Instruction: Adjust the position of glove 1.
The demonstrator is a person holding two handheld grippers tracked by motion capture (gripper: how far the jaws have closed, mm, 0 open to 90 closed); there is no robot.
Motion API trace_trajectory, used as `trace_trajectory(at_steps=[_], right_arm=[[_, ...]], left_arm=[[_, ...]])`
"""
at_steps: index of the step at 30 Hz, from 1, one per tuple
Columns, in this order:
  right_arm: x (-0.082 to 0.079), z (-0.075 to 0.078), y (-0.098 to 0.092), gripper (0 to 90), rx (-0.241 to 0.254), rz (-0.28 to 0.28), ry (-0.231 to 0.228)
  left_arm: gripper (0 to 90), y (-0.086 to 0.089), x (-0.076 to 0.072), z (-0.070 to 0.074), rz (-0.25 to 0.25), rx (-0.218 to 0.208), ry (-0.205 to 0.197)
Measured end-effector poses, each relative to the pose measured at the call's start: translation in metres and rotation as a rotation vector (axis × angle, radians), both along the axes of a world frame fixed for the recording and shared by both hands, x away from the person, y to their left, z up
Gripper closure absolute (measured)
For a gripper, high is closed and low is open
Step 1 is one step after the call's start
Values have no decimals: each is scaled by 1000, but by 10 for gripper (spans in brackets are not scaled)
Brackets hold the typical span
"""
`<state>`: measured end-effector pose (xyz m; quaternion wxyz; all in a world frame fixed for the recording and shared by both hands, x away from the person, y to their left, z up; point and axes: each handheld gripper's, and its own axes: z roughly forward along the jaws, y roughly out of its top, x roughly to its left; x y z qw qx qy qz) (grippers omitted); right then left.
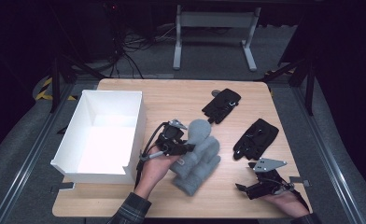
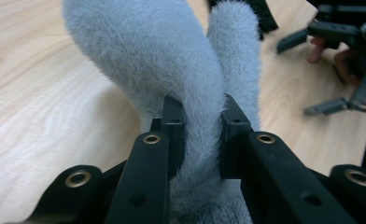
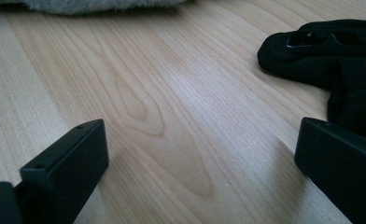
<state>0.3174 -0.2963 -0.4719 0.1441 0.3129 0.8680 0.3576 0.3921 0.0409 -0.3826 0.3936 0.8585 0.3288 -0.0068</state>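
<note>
Clamped narrowly on a fluffy grey glove [image 1: 197, 156], the left gripper [image 1: 180, 145] pinches the fabric between its two black jaws; in the left gripper view the fur [image 2: 172, 70] bulges out on both sides of the pads and rises ahead of them. That glove sits near the middle of the wooden table [image 1: 172, 95], just right of the box, its thumb pointing to the far side and its cuff toward the near edge. Biggest of the things on the table, a white open-topped box [image 1: 104, 135] takes up the left half, its near wall notched at the right corner. Right of the grey glove, well apart from it, lie two black gloves: one [image 1: 256, 138] at the right side, just beyond the right gripper, and another [image 1: 221, 105] farther off toward the far edge. At the near right corner, the right gripper [image 1: 246, 186] stands with its jaws spread wide and nothing between them, bare wood showing in the gap in the right gripper view, where the nearer black glove [image 3: 330, 56] lies ahead to the right and the grey fur edges the top.
</note>
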Motion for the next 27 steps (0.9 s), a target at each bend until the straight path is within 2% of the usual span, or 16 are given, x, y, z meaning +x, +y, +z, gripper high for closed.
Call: trace_trajectory(at_steps=[3,8,13,19,23,27], right_arm=[[0,0,0,33,0,-1,0],[0,0,0,33,0,-1,0],[0,0,0,33,0,-1,0],[0,0,0,33,0,-1,0],[0,0,0,33,0,-2,0],[0,0,0,33,0,-1,0]], left_arm=[[772,-4,-8,1,-10,10,-8],[771,-13,-20,-4,-41,31,0],[770,-18,-21,-10,-47,53,-4],[752,-25,-20,-22,-53,73,10],[696,-29,-21,-26,-57,94,2],[558,-27,-22,-23,-53,89,-24]])
